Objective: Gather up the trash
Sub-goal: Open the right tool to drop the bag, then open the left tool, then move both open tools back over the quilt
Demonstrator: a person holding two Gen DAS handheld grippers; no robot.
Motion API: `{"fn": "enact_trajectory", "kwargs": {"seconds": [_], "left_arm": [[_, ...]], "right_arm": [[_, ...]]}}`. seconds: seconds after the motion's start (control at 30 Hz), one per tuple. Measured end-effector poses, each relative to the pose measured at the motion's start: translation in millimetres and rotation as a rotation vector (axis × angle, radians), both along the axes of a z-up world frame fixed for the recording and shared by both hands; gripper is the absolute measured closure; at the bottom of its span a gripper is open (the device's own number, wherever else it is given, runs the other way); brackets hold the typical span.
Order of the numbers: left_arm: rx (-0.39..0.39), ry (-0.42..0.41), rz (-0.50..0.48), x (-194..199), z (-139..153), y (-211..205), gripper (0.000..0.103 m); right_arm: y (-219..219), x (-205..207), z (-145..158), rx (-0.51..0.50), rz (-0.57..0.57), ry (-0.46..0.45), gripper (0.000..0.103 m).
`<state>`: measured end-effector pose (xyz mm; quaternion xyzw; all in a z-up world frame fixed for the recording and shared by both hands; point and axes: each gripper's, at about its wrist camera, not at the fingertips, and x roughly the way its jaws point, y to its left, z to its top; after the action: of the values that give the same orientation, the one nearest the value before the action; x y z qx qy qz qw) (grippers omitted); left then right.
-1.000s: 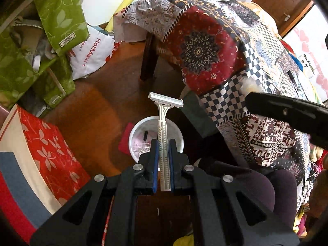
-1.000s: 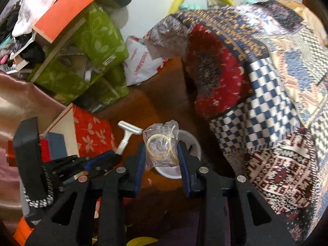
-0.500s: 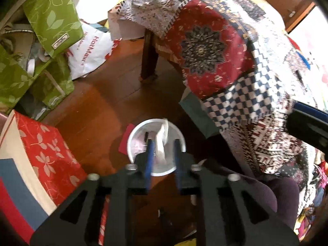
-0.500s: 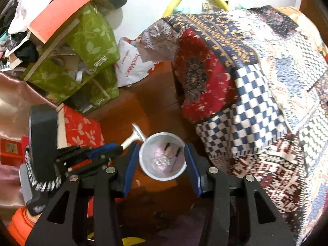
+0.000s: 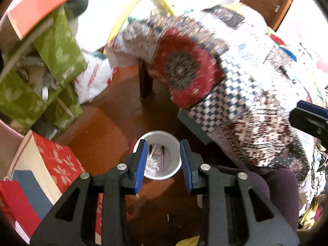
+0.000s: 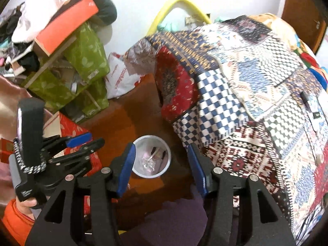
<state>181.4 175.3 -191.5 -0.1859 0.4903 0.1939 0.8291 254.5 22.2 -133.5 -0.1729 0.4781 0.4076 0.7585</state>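
Your left tool [image 5: 163,162] hangs over the white bin [image 5: 157,155] with its blue-padded fingers [image 5: 141,163] spread apart and nothing between them. Your right tool [image 6: 162,166] is likewise spread wide and holds nothing, and in its view the bin [image 6: 151,156] shows between its fingers [image 6: 126,167]. The bin stands on the wooden floor [image 5: 102,127], just beside the edge of the patchwork cloth [image 6: 235,106] that drapes down to its right. Inside the bin you can see clear crumpled plastic [image 6: 148,163] and a few small dark bits, too small to name. From the right wrist view, your left tool [image 6: 86,143] sits to the left of the bin, in front of a red floral box [image 6: 71,127]. Green leaf-print bags [image 5: 59,47] are stacked farther off by the wall.
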Motion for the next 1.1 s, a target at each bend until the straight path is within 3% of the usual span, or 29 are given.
{"fn": "enact_trajectory", "kwargs": {"seconds": [0.27, 0.5, 0.77, 1.1], "left_arm": [[0.081, -0.148, -0.082, -2.2, 72.3, -46.2, 0.070], [0.176, -0.261, -0.208, 9.0, 122.3, -105.3, 0.054], [0.122, -0.314, -0.363, 52.2, 142.8, -168.4, 0.049], [0.072, -0.297, -0.498, 138.4, 137.1, -240.1, 0.045]], "right_arm": [[-61.1, -1.3, 51.2, 0.099, -0.124, -0.106, 0.053], [-121.8, -1.2, 91.2, 0.187, -0.240, -0.214, 0.053], [-193.9, 8.1, 119.1, 0.251, -0.403, -0.300, 0.053], [-286.4, 55.5, 113.5, 0.205, -0.629, -0.320, 0.053]]}}
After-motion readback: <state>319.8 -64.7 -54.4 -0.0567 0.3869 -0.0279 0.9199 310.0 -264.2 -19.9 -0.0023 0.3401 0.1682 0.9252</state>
